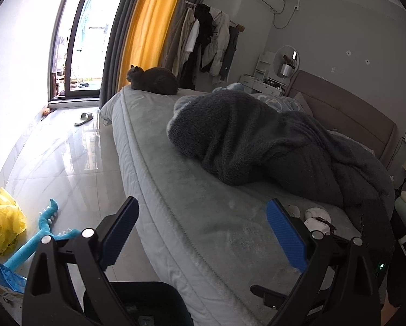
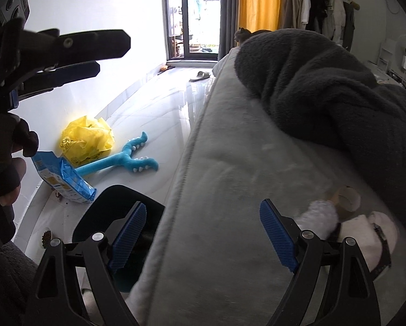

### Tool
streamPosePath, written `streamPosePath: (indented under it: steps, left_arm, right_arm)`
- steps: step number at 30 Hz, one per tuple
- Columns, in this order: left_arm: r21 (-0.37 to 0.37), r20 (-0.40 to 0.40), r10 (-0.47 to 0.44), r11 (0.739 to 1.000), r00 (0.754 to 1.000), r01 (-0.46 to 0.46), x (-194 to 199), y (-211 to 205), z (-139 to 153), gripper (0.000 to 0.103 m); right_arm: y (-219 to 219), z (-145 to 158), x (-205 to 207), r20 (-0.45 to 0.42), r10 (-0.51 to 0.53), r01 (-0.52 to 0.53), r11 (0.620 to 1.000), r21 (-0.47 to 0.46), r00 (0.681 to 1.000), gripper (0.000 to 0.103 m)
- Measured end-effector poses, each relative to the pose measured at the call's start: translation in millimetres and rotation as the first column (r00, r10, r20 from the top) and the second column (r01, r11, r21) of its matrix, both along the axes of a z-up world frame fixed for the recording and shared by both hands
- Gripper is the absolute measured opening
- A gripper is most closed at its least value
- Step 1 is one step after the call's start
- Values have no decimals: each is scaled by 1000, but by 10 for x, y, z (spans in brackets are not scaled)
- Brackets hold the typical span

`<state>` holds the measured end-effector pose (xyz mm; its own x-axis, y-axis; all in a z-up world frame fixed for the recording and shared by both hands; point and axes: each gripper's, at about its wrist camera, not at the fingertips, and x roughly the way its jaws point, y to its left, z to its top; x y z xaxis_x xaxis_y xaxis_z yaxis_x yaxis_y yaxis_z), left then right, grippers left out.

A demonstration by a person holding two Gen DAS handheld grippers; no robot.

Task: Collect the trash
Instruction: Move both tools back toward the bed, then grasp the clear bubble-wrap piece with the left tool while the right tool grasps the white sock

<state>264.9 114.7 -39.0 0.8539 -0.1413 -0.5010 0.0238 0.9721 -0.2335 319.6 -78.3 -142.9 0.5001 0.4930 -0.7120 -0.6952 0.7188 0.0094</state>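
Several white crumpled wads (image 2: 319, 214) and a beige paper roll (image 2: 346, 195) lie on the grey bed cover (image 2: 230, 190), just right of my right gripper (image 2: 203, 236), which is open and holds nothing. In the left wrist view the same white wads (image 1: 317, 217) sit beside the right finger of my left gripper (image 1: 203, 233), also open with nothing between its pads. On the floor lie a crumpled yellow plastic bag (image 2: 86, 138) and a blue packet (image 2: 64, 179). The left gripper (image 2: 114, 57) shows at the upper left of the right wrist view, held by a hand (image 2: 7, 163).
A dark fleece blanket (image 1: 257, 141) is heaped on the bed and a grey cat (image 1: 154, 80) sits at its far corner. A dark bin (image 2: 116, 206) stands by the bed's edge. A blue plush toy (image 2: 127, 157), a slipper (image 2: 200, 75) and spilled kibble (image 2: 47, 236) lie on the glossy floor.
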Motion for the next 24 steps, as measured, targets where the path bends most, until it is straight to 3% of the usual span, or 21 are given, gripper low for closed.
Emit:
streamPosePath:
  steps: [10,24]
  left_arm:
    - [7,-45,-61,998,997,61,150,-324,-87,96]
    - [-85,-129,-173,983,976,163,369,-747,-258,95]
  right_arm:
    - [-482,90,67,74,-12,12,1000,-3,997,87]
    - [-1002,8,118,136,-54,62,997,-49,989,87]
